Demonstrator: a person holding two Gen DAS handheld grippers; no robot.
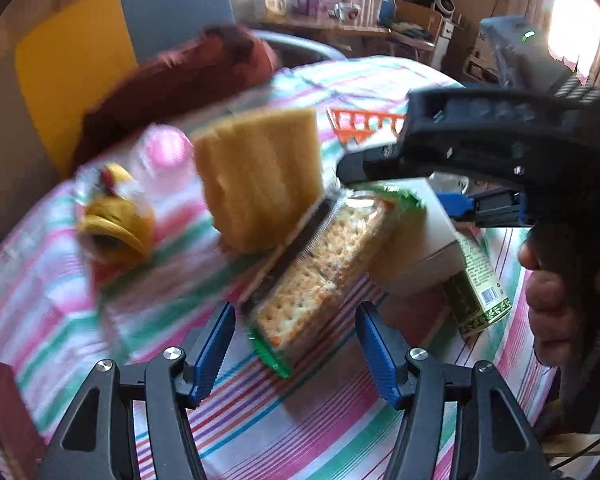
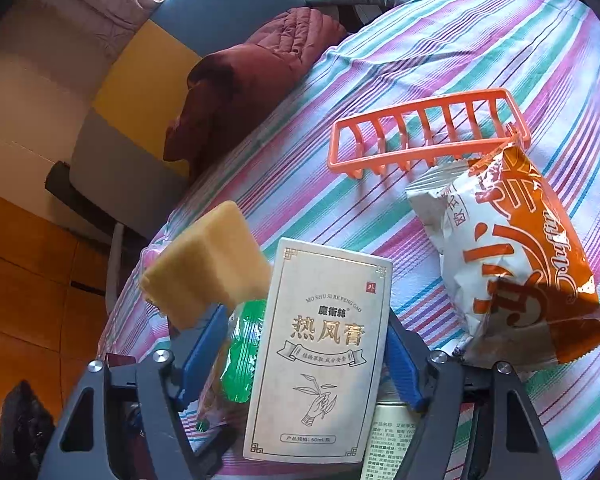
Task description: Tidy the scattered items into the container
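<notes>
Your right gripper [image 2: 304, 364] straddles the pale upright cardboard box [image 2: 320, 344], its blue fingers [image 2: 400, 360] spread beside it; whether they press on it I cannot tell. Your left gripper [image 1: 296, 356] hangs open above the clear cracker packet [image 1: 316, 276], poised for it. The orange slotted plastic basket [image 2: 420, 132] lies well apart on the striped worktop [image 2: 500, 40]. The box hides whatever lies behind it.

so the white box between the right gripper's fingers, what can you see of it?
The white box is a flat, pale carton that looks like card, printed with a gold border, Chinese characters, a banner and a hand holding a sprig. It stands tilted between the right gripper's blue pads, which sit at its two side edges. The green biscuit pack lies against its left side; a printed carton is partly hidden under it.
</notes>
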